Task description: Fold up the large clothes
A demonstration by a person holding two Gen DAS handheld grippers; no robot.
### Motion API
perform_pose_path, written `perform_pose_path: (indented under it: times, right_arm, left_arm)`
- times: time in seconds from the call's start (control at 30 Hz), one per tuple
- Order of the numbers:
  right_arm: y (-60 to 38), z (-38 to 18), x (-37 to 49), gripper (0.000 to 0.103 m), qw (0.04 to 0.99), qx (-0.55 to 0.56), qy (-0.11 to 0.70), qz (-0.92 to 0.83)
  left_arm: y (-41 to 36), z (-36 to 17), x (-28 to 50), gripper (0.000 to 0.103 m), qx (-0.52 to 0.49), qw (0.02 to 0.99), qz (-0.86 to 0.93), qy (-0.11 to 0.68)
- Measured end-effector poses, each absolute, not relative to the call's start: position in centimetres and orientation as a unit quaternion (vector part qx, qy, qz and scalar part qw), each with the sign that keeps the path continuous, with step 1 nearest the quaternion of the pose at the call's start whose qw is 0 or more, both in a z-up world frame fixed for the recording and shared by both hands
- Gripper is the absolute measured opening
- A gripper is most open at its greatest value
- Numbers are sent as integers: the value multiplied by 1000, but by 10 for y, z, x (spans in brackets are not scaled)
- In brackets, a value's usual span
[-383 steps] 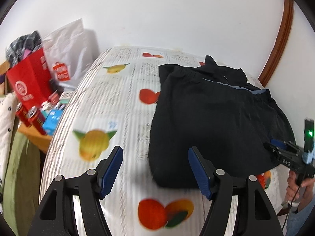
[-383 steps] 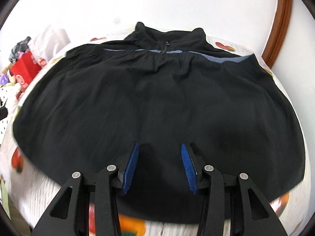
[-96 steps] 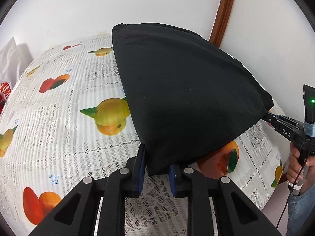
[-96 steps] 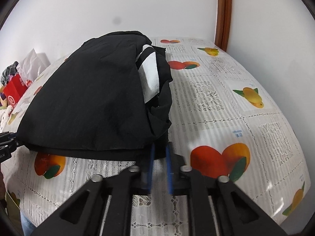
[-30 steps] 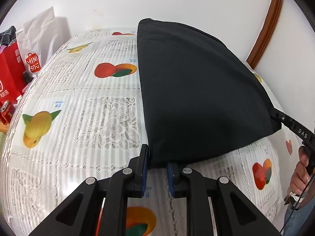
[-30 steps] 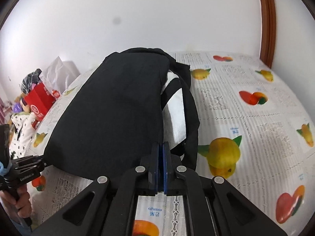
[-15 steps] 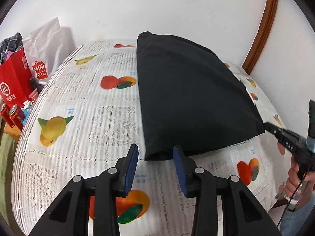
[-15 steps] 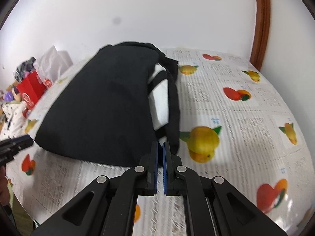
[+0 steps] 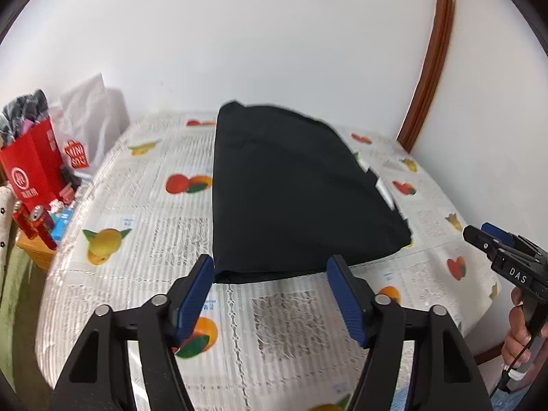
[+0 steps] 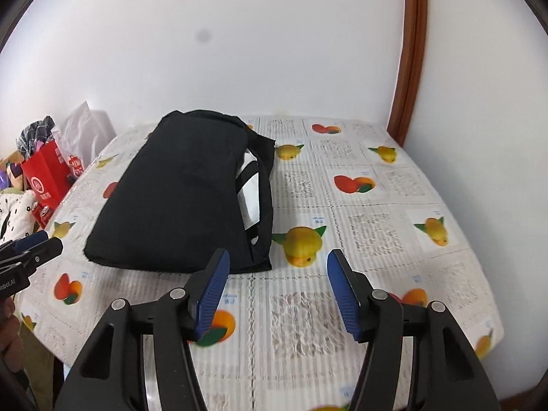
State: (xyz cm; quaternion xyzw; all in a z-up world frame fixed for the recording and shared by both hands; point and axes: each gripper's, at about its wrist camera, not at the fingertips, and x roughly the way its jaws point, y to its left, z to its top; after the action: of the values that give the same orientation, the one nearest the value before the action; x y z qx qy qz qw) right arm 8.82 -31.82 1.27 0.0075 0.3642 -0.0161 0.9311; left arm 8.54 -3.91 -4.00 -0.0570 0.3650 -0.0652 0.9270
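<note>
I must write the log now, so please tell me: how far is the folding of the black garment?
Folding looks essentially done: the black garment lies as a compact folded bundle on the fruit-print tablecloth. Nothing is in hand; the left claw and right claw are both open, clear of the cloth. Perhaps only tidying the loose edge showing white lining is left.

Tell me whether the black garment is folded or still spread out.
Folded. The black garment lies as a compact stacked bundle on the tablecloth, layered edges showing along its right side; neither claw holds it.
</note>
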Motion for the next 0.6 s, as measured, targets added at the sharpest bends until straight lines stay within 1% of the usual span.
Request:
perform_pose_path:
  times: [0.03,0.07,0.1,0.17,0.23,0.3,0.47,0.6]
  right_arm:
    - [-318,17,81,61,932,6,362,-23]
    - [-318,20,76,68,933,5,360,-27]
    - [-317,24,67,81,933,5,358,-31]
    - [-316,31,49,90,938,5,345,-32]
    - [-315,36,36,92,942,-5,335,-36]
    - [-313,41,22,97,943,-18,331,-44]
    - [-312,47,-7,101,943,-16,327,-55]
    - [-315,53,-27,101,947,-12,316,-61]
  left_arm:
    - [-40,-34,78,74,-56,930,-65,359]
    - [-41,-30,72,76,-54,931,-62,354]
    - [-43,-25,65,77,-51,933,-60,350]
    - [-45,-17,52,80,-46,936,-52,344]
    - [-46,-10,39,83,-45,940,-44,336]
    - [-47,-4,25,86,-43,943,-37,328]
    - [-50,3,-1,89,-41,947,-26,317]
    - [-52,6,-13,91,-39,946,-33,320]
